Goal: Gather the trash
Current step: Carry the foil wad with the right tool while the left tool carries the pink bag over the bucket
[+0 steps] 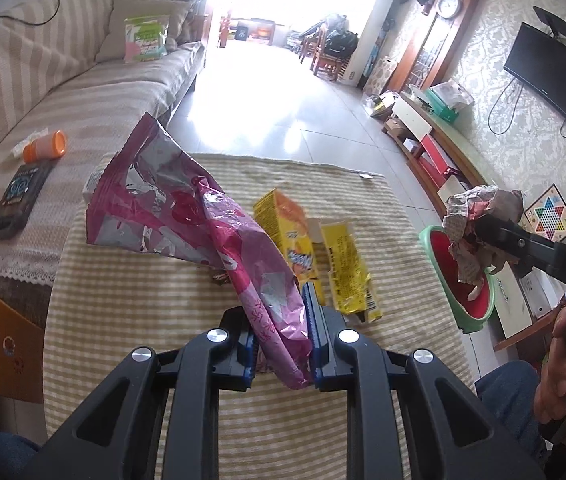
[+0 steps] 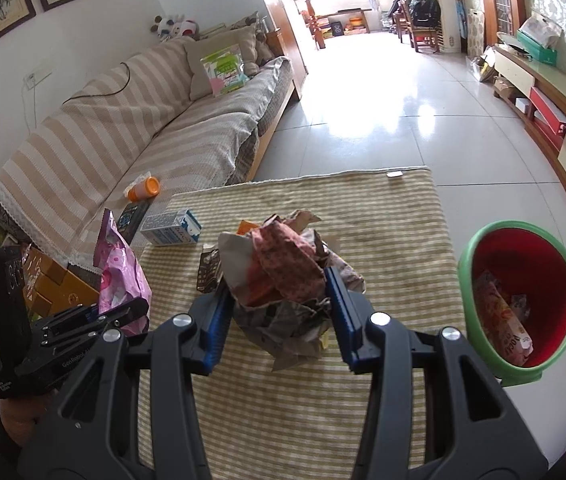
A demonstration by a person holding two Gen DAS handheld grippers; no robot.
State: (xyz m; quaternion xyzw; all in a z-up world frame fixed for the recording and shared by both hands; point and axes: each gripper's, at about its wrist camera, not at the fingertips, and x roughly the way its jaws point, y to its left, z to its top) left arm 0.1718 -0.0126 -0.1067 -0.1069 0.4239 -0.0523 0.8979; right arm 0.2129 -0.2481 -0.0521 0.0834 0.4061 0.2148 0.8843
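Meanwhile the left gripper [image 1: 281, 334] clamps a pink wrapper [image 1: 187, 216] pointing lengthwise away; the right gripper [image 2: 279, 308] squeezes crumpled paper [image 2: 283, 280].

Pink foil bag [image 1: 219, 232] & crumpled paper wad [image 2: 283, 276] held above table; bin [image 2: 523, 248] w/ wrappers.

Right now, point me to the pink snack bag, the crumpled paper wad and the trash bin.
pink snack bag [image 1: 271, 280]: left wrist view, on its creased middle above the pads.
crumpled paper wad [image 2: 283, 280]: right wrist view, on its reddish upper folds.
trash bin [image 2: 467, 256]: right wrist view, on its green rim.
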